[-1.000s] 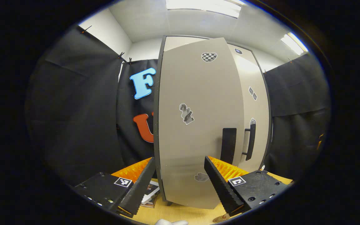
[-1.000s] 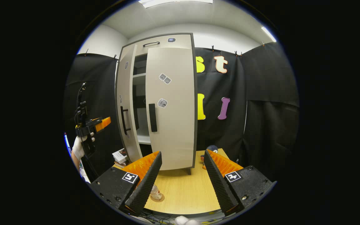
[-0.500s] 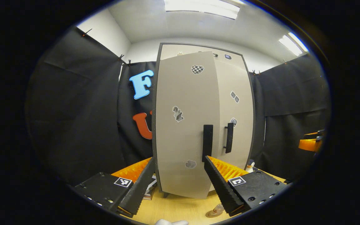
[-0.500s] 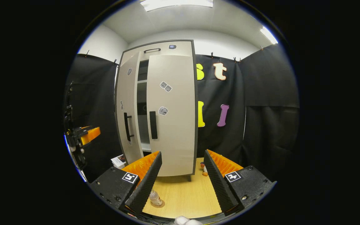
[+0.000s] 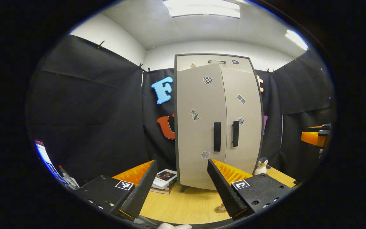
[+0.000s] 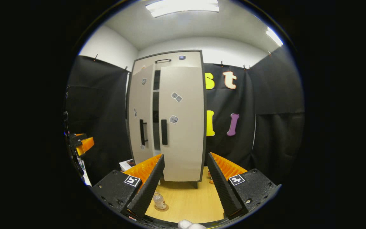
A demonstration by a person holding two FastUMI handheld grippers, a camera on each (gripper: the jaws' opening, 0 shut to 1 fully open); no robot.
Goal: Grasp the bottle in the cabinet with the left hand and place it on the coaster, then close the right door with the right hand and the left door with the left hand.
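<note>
Both claws, left (image 5: 178,187) and right (image 6: 183,184), gape empty; bottle (image 6: 159,201) stands on coaster (image 6: 162,208); left door (image 6: 141,117) ajar.

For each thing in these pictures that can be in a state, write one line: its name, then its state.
Beige cabinet's left door: slightly ajar, a dark gap beside it.
Beige cabinet's right door: closed.
Clear plastic bottle: upright on the round brown coaster.
Left tool: open, empty.
Right tool: open, empty.
Stack of books: lying flat on the wooden table.
</note>
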